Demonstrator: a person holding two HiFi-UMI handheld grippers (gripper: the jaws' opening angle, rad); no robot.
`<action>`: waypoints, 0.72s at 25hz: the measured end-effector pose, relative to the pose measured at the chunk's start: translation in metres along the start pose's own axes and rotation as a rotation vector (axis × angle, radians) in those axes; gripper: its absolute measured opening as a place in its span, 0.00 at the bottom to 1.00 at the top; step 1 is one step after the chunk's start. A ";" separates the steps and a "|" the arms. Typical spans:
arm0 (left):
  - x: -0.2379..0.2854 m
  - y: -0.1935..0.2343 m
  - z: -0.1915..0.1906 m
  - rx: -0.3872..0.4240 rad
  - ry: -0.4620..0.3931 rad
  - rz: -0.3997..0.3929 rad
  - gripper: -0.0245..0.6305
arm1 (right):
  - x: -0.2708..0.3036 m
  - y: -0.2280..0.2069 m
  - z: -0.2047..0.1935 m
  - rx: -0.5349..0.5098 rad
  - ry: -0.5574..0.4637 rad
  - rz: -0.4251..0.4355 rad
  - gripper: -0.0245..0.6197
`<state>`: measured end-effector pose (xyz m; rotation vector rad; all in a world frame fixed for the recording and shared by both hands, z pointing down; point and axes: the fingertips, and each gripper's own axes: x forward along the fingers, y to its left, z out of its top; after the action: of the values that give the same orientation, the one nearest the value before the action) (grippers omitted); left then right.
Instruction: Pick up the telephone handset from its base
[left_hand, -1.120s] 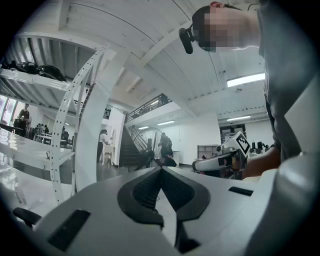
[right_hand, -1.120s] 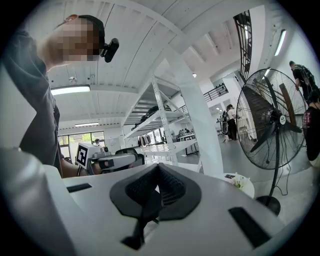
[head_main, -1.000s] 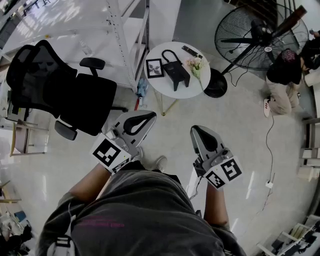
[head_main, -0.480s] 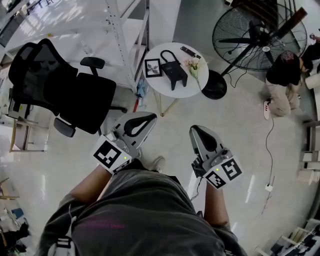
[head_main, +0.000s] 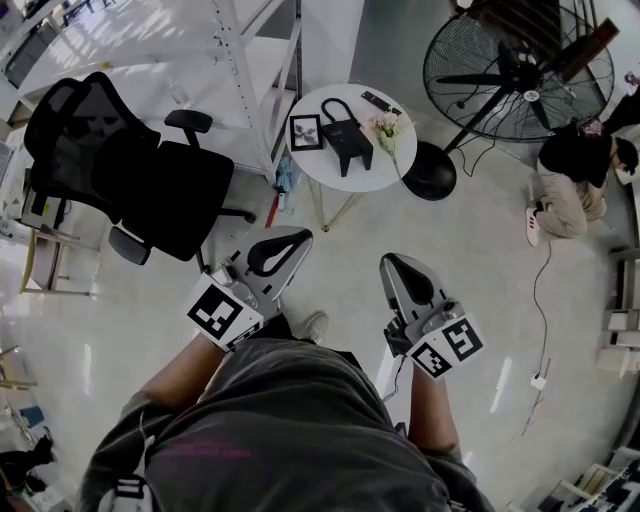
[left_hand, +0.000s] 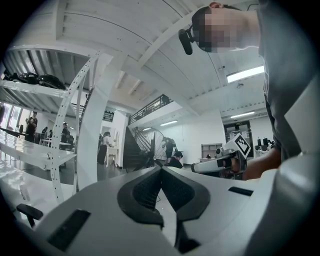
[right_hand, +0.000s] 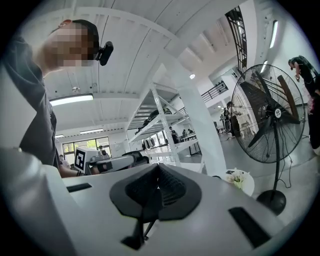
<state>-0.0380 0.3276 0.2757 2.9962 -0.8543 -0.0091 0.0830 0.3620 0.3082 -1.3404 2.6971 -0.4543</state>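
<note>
the left gripper (head_main: 298, 238) and right gripper (head_main: 390, 265) are held level side by side, each with its fingers pressed together on nothing. both are well apart from the round white worktop (head_main: 340, 178). there the black telephone (head_main: 350, 142) stands, its handset (head_main: 336, 108) on the base, between a picture frame (head_main: 305, 132) and flowers (head_main: 388, 128).

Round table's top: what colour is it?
White table, clearest in head view.

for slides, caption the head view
White left gripper and right gripper, both shut, short of a round white table bearing a black telephone
</note>
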 end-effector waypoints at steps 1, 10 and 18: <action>0.000 -0.002 0.000 0.003 0.002 0.001 0.06 | -0.001 -0.001 -0.001 0.001 0.000 0.001 0.06; 0.014 0.001 -0.003 0.016 0.009 0.012 0.06 | -0.005 -0.019 -0.001 0.010 0.004 -0.004 0.06; 0.037 0.021 -0.005 0.000 -0.005 0.018 0.06 | 0.011 -0.042 0.002 0.004 0.020 -0.006 0.06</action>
<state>-0.0181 0.2902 0.2817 2.9898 -0.8825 -0.0167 0.1093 0.3290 0.3201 -1.3510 2.7068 -0.4764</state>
